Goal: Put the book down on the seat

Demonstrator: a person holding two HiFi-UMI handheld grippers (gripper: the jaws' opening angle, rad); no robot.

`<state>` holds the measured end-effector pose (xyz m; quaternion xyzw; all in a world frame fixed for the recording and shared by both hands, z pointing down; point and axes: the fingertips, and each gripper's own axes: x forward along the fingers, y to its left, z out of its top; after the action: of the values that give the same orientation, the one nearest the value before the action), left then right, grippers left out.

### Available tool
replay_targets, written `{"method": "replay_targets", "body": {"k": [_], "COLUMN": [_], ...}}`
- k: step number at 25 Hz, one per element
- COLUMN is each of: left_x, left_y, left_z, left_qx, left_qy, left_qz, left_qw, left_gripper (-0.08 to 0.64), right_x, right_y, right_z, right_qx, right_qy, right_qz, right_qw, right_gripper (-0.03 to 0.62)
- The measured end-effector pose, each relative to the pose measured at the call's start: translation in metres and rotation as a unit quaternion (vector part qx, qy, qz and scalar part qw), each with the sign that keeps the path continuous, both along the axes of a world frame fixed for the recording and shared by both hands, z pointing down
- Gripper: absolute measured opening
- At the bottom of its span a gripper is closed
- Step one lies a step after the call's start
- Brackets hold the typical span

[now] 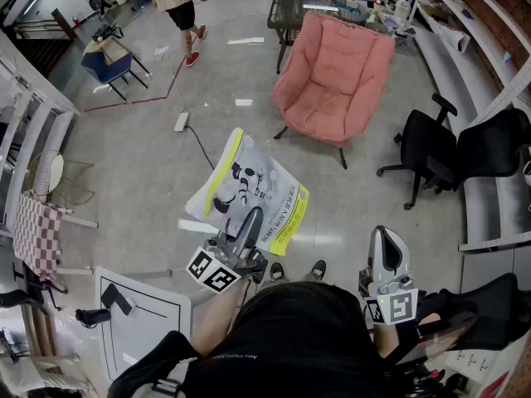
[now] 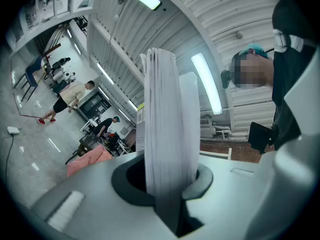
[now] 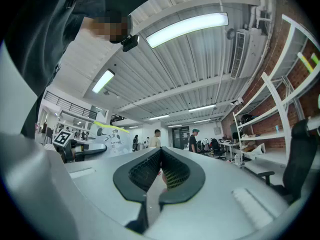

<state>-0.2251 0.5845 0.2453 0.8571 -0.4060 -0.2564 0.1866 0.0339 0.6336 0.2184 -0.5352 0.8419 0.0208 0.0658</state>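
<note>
Nearest us, the right gripper (image 1: pixel 384 240) has its jaws shut on nothing. The left gripper (image 1: pixel 250 222) clamps the book (image 1: pixel 249 185) by its near edge, above the floor. The pink armchair (image 1: pixel 332 89) stands far off, so we judge placement not yet done. The cover print is unreadable.
</note>
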Motion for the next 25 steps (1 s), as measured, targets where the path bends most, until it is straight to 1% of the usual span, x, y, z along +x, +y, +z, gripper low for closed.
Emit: {"method": "replay_targets", "body": {"k": [2,7,12,17,22,25], "left_x": [-0.001,-0.003,-0.007,-0.015,-0.02,-0.021], "left_y": [0.0,-0.001,-0.007,-0.024,-0.04,-0.047], "left_z": [-0.001,0.0,0.0,-0.003,-0.007,-0.01], "left_qx": [0.001,0.004,0.003,0.006,0.012,0.017], "left_qy": [0.002,0.004,0.009,0.008,0.017,0.015], "left_qz": [0.002,0.005,0.009,0.009,0.014,0.02], "left_qw": [1.0,1.0,0.9999,0.9999,0.9997,0.9995], "left_gripper": [0.066,0.066,0.066,0.066,0.066,0.066], "right_x": [-0.001,-0.011,-0.018,-0.028,-0.045,-0.053], "right_y": [0.001,0.001,-0.003,-0.022,-0.042,-0.051], "right_z": [0.0,0.002,0.003,0.004,0.01,0.009], "right_qx": [-0.001,0.003,0.003,-0.002,-0.006,-0.008], "right_qy": [0.004,0.038,0.046,0.053,0.058,0.059], "right_qz": [0.0,-0.006,-0.005,0.003,-0.006,-0.009], "right_qw": [1.0,0.999,0.999,0.999,0.998,0.998], "right_gripper": [0.012,0.012,0.012,0.012,0.012,0.012]}}
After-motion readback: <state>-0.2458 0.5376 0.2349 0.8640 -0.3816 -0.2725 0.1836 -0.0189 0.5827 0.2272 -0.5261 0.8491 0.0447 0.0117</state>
